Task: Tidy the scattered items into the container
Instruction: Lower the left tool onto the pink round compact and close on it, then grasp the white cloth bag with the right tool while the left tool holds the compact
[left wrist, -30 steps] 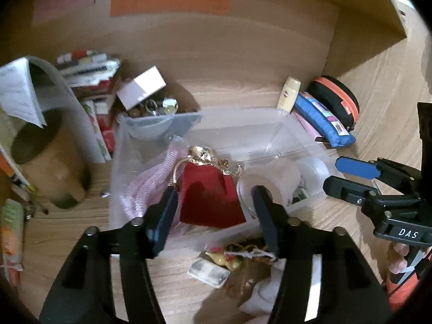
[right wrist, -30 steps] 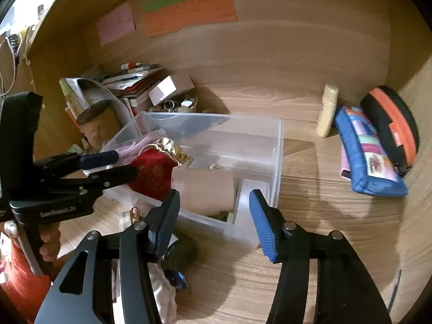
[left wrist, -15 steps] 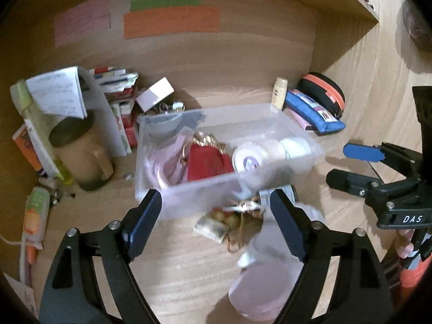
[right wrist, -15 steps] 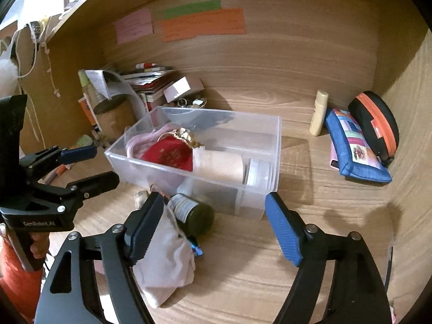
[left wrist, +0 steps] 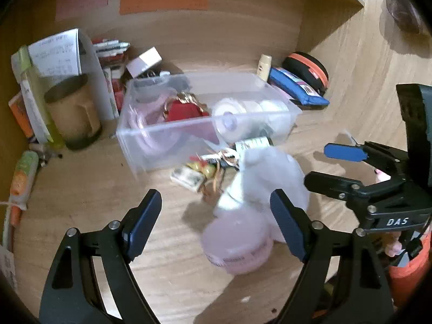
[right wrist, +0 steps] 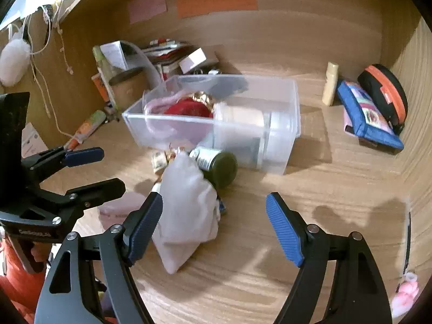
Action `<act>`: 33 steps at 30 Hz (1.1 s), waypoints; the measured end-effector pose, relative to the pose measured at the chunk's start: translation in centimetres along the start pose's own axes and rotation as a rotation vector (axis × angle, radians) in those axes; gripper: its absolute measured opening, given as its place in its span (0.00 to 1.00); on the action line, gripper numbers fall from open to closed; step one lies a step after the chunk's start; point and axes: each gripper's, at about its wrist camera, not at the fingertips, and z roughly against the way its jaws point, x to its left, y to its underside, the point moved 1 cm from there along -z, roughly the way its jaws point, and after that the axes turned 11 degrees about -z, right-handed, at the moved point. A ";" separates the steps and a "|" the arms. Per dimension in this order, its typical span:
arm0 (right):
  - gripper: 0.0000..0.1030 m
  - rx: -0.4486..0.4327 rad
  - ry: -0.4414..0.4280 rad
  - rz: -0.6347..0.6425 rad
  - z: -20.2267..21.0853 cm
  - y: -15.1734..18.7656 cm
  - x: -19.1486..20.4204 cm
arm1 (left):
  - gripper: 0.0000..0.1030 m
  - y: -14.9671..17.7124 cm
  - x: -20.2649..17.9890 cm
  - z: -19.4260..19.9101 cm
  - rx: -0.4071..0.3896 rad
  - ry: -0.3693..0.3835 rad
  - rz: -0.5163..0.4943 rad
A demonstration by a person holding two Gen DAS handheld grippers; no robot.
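Left tool: your left tool (left wrist: 213,216) has just been opening and now stands spread, with nothing pinched. It has drawn back from the clear container (left wrist: 172,132) since a second ago, when its pads sat at the red pouch (left wrist: 186,109).
Right tool: your right tool (right wrist: 216,226) has also just been opening and is spread and empty. It too has backed away from the container; only bare bench shows between its pads.
Meaning for the task: judge the last deposit as complete. The red pouch, a pink cord and a white roll (left wrist: 235,116) lie inside the container. Both tools are free for the next pick.
Items still outside: a white cloth bag (right wrist: 186,208) lies on the bench just in front of the container. A dark green jar (right wrist: 216,164) lies on its side, touching the bag and close to the container wall. A small trinket cluster with a packet (left wrist: 199,172) sits beside them. A pink round tub (left wrist: 237,243) lies nearest your left tool.
Next pick: the white cloth bag or the pink tub looks closest; treat the bag as soft and likely to sag.
Surface: a wood-grain bench (right wrist: 310,243), set in a wooden alcove with back and side walls.
Room: coloured paper notes (right wrist: 216,1) are stuck to the back wall. A brown mug (left wrist: 73,113), papers and pens crowd the left corner; a blue pouch (right wrist: 370,113) and a black and orange case (right wrist: 383,94) stand at the right.
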 end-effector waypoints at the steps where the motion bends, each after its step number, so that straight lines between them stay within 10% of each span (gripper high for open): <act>1: 0.74 0.004 -0.002 -0.001 0.0 0.2 0.0 | 0.80 0.2 -0.1 0.0 0.002 0.011 0.002; 24: 0.74 0.067 -0.009 0.010 -0.4 2.5 0.3 | 0.80 3.6 -1.1 -3.8 0.110 0.053 0.053; 33: 0.74 0.117 0.009 0.017 -2.1 2.6 0.8 | 0.62 3.6 -0.6 -3.7 0.092 0.099 0.065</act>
